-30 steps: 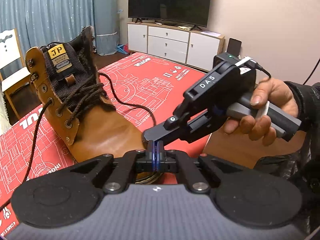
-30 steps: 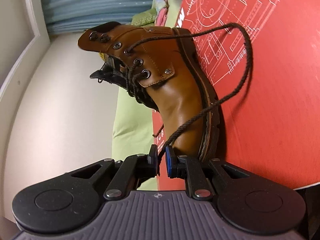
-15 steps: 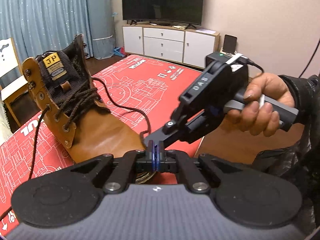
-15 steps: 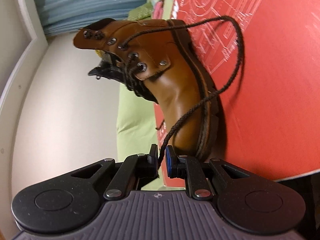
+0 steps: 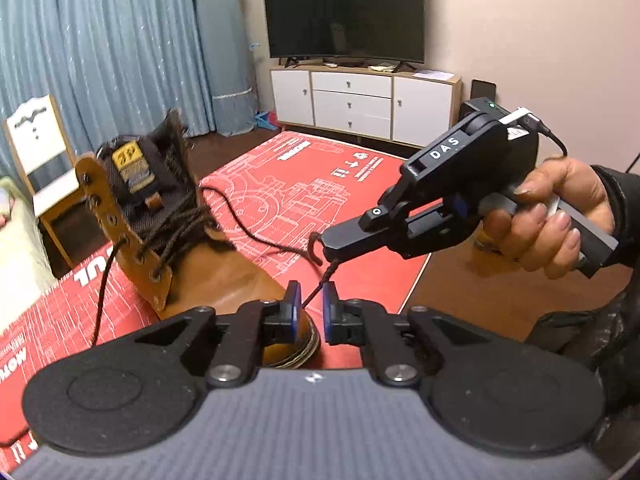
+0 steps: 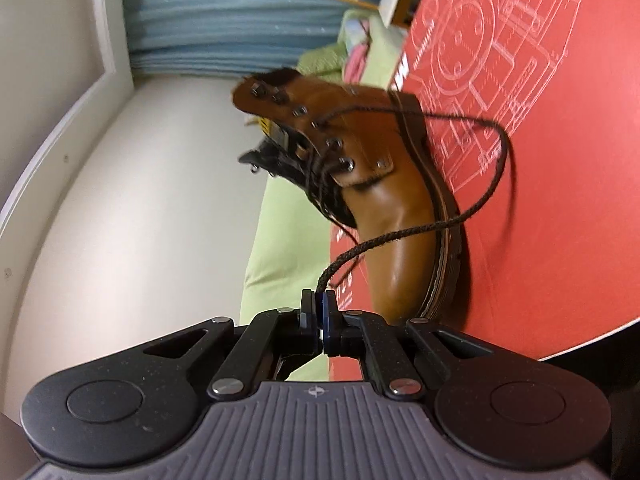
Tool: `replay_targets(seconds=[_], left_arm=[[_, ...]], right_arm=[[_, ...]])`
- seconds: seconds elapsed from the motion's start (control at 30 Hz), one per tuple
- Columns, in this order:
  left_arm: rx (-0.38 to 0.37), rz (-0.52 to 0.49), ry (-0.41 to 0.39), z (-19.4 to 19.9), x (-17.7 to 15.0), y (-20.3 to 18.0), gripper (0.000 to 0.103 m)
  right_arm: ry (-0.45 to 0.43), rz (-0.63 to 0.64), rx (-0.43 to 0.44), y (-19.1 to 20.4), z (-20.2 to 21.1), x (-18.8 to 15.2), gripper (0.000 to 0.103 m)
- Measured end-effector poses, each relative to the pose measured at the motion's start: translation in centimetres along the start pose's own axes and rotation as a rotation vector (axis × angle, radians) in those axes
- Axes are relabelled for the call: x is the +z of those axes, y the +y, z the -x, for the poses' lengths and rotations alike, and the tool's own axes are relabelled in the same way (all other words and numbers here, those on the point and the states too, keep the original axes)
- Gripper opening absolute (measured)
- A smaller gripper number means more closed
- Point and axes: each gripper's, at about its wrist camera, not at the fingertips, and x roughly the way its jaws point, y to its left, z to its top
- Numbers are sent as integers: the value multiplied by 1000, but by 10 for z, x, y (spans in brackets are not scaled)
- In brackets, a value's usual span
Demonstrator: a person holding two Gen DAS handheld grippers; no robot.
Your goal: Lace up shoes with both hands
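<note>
My right gripper (image 6: 319, 314) is closing on the dark braided lace (image 6: 404, 236) end, just off the toe of the tan leather boot (image 6: 384, 200); my left gripper (image 5: 311, 307) is opening, lace tip loose between its pads. The boot stands on the red mat (image 5: 280, 184), toe toward me, upper eyelets unthreaded.

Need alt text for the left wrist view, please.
The left gripper, jaws opening, has the lace tip loose between its fingers while the right gripper pinches the lace above. Behind stands a brown boot on a red mat.
</note>
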Motion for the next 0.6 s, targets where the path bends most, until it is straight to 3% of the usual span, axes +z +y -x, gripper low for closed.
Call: replay_targets(seconds=[0.13, 0.27, 0.3, 0.33, 0.43, 0.53, 0.6], left_arm=[[-19, -46, -21, -3, 3, -1, 11], [-27, -143, 10, -22, -1, 4, 12], [-48, -156, 18, -27, -1, 8, 10], [-72, -160, 27, -32, -1, 13, 0], [-109, -163, 60, -51, 3, 31, 0], [-146, -174, 118, -69, 10, 49, 0], [-185, -160, 158, -76, 16, 62, 0]], right_arm=[[-22, 6, 14, 2, 7, 1, 3], [-2, -21, 37, -2, 1, 6, 3], [7, -30, 43, -3, -1, 7, 3], [15, -40, 48, -5, -3, 9, 3], [38, -82, 48, -16, -13, 20, 4], [64, -39, -3, -22, -22, 37, 12], [85, 120, -68, -10, -27, 47, 17]])
